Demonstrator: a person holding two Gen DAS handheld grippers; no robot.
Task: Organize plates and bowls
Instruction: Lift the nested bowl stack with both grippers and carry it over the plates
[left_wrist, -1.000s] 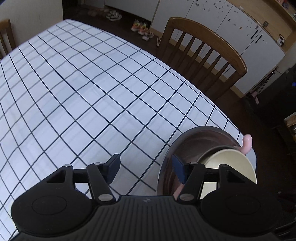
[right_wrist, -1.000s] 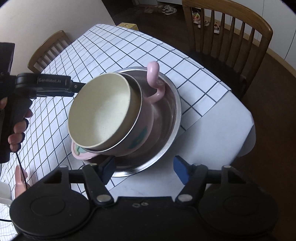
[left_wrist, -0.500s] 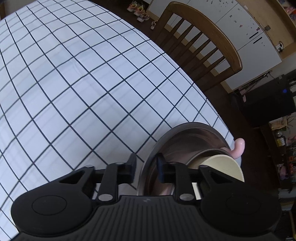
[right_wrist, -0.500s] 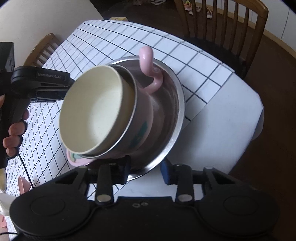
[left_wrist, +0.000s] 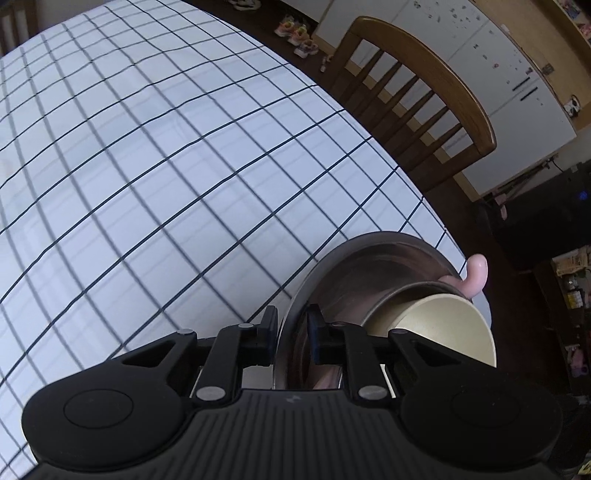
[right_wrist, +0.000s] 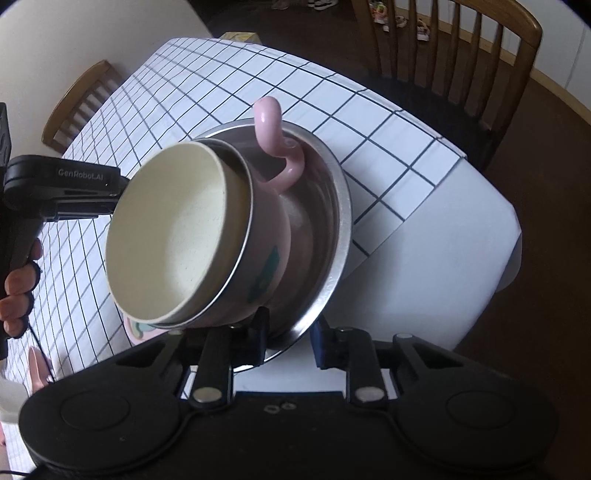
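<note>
A wide steel bowl (right_wrist: 334, 236) holds a pink bowl with a curved pink handle (right_wrist: 273, 147), and a cream bowl (right_wrist: 173, 236) is nested inside that. The stack is lifted and tilted above the checked tablecloth (right_wrist: 369, 122). My right gripper (right_wrist: 290, 338) is shut on the steel bowl's near rim. My left gripper (left_wrist: 291, 332) is shut on the steel bowl's rim (left_wrist: 295, 299) on the opposite side. In the left wrist view the cream bowl (left_wrist: 439, 325) and the pink handle (left_wrist: 476, 275) show to the right.
A wooden chair (left_wrist: 424, 96) stands at the table's far side, and it also shows in the right wrist view (right_wrist: 454, 40). A second chair (right_wrist: 79, 107) stands at the left. A pink item (right_wrist: 37, 369) lies at the lower left. White cabinets (left_wrist: 498, 66) line the wall.
Both grippers have closed from open onto the steel bowl's rim. The stack of bowls has risen off the table and tilted.
</note>
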